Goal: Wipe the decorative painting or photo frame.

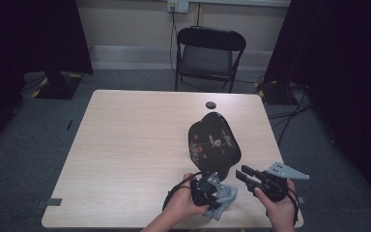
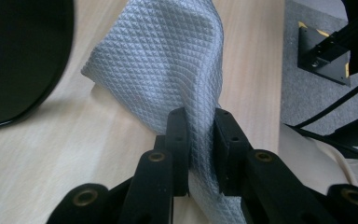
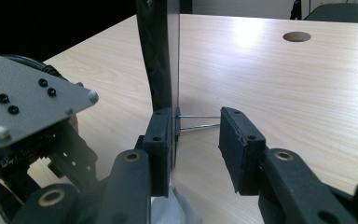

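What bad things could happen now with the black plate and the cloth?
1. The black plate stands tilted up on its edge. In the right gripper view only one jaw of the right gripper seems to touch it, the other standing apart, so it might tip and drop onto the table.
2. The left gripper pinches the grey cloth by one narrow bunch, so rubbing hard might pull it free.

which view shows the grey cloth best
The left gripper view: the grey diamond-weave cloth spreads large there, pinched between the left tongs. The high view shows a small crumpled patch by the person's left hand; the right gripper view shows just a corner at the bottom.
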The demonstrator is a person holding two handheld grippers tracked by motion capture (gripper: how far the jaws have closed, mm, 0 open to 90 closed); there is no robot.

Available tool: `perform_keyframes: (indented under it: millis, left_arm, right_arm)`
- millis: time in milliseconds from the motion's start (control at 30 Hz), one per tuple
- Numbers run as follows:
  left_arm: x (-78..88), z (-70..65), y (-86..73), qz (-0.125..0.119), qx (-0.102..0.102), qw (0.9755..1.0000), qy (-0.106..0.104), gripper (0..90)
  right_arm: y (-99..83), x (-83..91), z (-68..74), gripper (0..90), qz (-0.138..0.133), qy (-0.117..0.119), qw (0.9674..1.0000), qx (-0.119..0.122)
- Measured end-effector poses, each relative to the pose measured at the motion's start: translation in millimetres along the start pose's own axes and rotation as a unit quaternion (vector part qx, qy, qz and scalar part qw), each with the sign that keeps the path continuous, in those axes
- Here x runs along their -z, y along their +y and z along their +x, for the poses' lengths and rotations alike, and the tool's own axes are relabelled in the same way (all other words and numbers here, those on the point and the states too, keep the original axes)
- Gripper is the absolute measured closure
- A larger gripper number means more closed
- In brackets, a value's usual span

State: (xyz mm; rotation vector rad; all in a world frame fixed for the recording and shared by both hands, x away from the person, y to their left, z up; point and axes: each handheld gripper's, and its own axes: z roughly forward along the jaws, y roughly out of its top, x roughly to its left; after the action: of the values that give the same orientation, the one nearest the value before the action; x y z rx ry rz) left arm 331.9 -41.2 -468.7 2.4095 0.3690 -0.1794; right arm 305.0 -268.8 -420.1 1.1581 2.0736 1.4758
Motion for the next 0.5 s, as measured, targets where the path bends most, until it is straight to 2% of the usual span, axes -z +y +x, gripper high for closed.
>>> perform_keyframes:
  millis: [100,267,333,500]
  left_arm:
    - [-2.7,3.2,1.3,0.001,0.005,1.0000,0.005,77.8]
    - [-1.2,13.2,4.0,0.005,0.026,0.9996,0.008,77.7]
    - [0.8,17.9,4.8,0.010,0.030,0.9993,0.022,77.7]
    - [6.5,29.6,2.1,0.009,0.050,0.9981,0.034,77.6]
  right_arm:
    - [0.2,0.1,0.3,64.9,-0.001,0.000,1.0000,0.001]
    - [-0.2,0.9,-0.5,64.9,-0.001,-0.001,1.0000,-0.001]
    - [-0.7,0.3,-0.8,64.9,0.000,0.000,1.0000,-0.001]
    - [-1.1,0.5,-1.1,64.9,0.001,-0.001,1.0000,-0.002]
